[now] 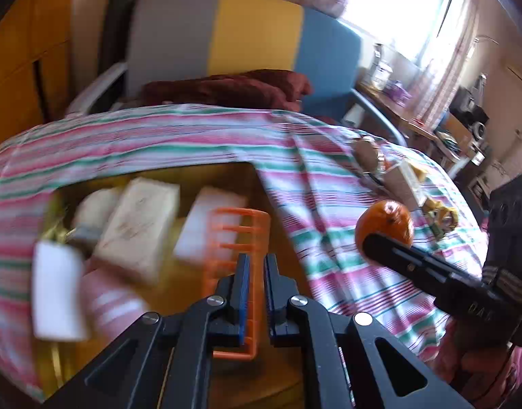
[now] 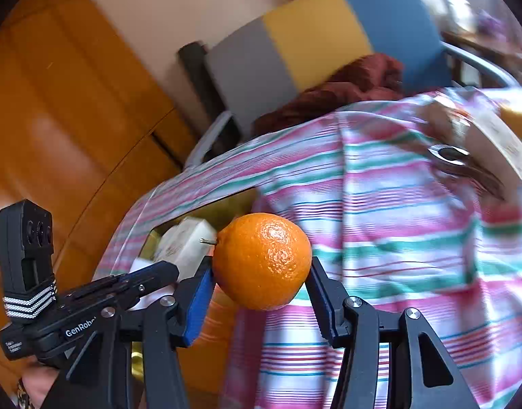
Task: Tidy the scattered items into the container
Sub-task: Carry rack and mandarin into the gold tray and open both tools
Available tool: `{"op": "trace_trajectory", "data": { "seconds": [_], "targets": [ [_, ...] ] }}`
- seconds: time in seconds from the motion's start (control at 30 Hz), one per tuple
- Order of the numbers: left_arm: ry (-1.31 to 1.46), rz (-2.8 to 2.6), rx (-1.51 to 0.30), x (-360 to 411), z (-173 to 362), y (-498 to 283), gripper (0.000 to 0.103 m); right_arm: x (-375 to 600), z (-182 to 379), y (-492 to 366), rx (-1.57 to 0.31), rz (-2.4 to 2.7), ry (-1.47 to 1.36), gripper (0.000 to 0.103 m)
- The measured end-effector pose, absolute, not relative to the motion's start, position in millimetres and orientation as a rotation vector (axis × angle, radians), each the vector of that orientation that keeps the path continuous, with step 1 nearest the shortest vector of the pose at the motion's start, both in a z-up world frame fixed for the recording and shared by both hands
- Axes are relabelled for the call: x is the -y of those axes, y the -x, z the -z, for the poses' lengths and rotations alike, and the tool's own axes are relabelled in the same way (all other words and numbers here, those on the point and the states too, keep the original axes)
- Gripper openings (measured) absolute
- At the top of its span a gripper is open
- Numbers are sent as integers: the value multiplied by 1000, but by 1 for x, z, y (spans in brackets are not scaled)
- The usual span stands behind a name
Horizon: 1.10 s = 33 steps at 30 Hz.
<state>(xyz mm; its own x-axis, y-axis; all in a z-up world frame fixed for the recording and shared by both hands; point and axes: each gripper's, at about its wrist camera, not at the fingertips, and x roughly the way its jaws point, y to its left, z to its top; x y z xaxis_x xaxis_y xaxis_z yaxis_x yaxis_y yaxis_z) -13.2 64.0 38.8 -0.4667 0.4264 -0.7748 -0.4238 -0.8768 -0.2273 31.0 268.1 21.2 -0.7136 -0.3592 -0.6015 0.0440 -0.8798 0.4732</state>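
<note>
Orange plastic shows between the blue pads of the left gripper (image 1: 255,269): a comb-like orange rack piece (image 1: 238,235), ribbed with short crossbars, is pinched edge-on with the fingers drawn almost together. In the left wrist view it hangs above the container (image 1: 226,177), a yellowish box sunk among folds of the striped cloth (image 1: 199,136), its opening spreading from the centre toward 9 o'clock. Pale packets (image 1: 138,225) and a white block (image 1: 209,225) lie blurred inside it.

At 3 o'clock in that view the right gripper (image 2: 261,272) reaches in, carrying the orange (image 2: 262,260). Its own camera shows the fruit squeezed between both fingers, which stand partly apart, one pad on each flank, stem stub toward 9 o'clock. The orange sits in mid-air over the cloth, just beside the container's near corner, which lies at 9 o'clock of the fruit.

Farther across the cloth, toward 2 o'clock in the right wrist view, metal pliers (image 2: 451,156) lie against a pale box (image 2: 492,139). Behind the tabletop stands a chair with a grey, yellow and blue back (image 1: 223,34), a dark red cloth (image 1: 233,87) on its seat.
</note>
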Motion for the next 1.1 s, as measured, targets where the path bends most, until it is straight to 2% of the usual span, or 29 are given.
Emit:
{"op": "trace_trajectory", "data": {
  "seconds": [0.13,0.37,0.47,0.6,0.77,0.83,0.97,1.1],
  "targets": [
    [1276,-2388,-6,-26,-30,1,7,-232,-20,-24,536,2570,-1093,54],
    [1319,-2353,98,4,-17,-4,7,-187,-5,-9,382,2484,-1205,54],
    [1304,-2318,71,-6,-13,-7,7,-184,-3,-6,369,2501,-1222,54],
    [1321,-2245,-48,-33,-3,-9,13,-187,-6,5,368,2546,-1230,54],
    [1372,-2205,-151,-54,15,-8,15,-178,-9,34,223,2629,-1239,54],
    [1399,-2186,-167,-57,21,-7,21,-178,-10,45,179,2682,-1234,57],
    [1438,-2155,-199,-62,33,-5,22,-193,-24,39,254,2734,-1149,66],
    [1470,-2165,-201,-68,42,-1,21,-204,-31,16,308,2737,-1116,66]
  ]
}}
